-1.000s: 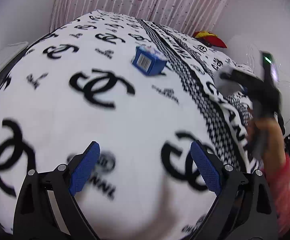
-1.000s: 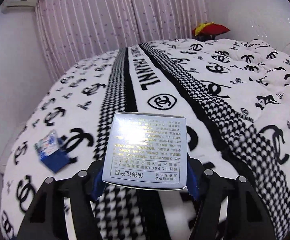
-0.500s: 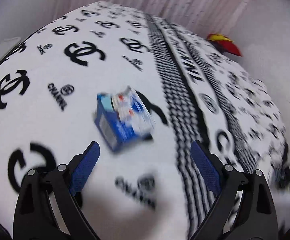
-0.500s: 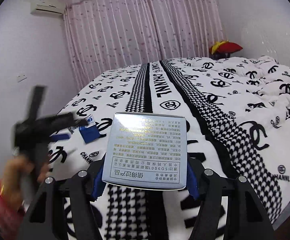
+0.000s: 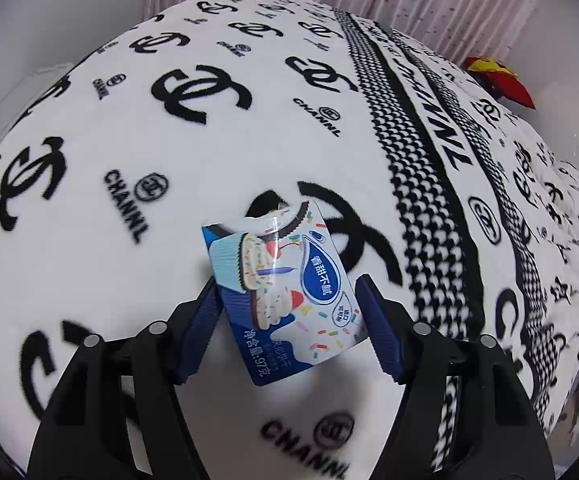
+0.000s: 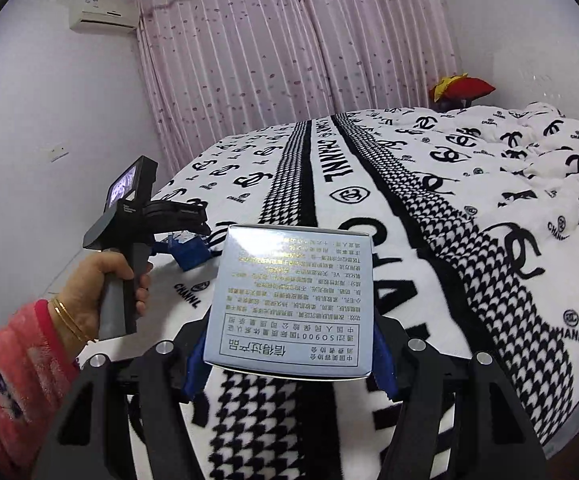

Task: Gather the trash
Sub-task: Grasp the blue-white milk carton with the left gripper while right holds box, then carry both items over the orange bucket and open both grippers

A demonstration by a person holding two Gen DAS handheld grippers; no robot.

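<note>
A blue snack box (image 5: 285, 296) with a cake picture lies on the black-and-white blanket (image 5: 137, 264). My left gripper (image 5: 291, 320) straddles it from above. Its jaws are closing and both blue pads (image 5: 205, 320) meet the box's sides. The right wrist view shows the same gripper (image 6: 193, 236) over that box (image 6: 191, 254), held by a hand in a pink sleeve (image 6: 101, 280). My right gripper (image 6: 289, 356) is shut on a silvery-blue printed carton (image 6: 293, 300), held above the blanket's houndstooth stripe.
The logo blanket (image 6: 469, 200) covers the whole bed. A red and yellow cushion (image 6: 461, 88) lies at the far right corner. Pink curtains (image 6: 289, 60) hang behind the bed, and an air conditioner (image 6: 103, 16) is on the left wall.
My left gripper travelled across the bed to the blue box and narrowed its jaws around it. The right gripper swung a little with the carton still in it.
</note>
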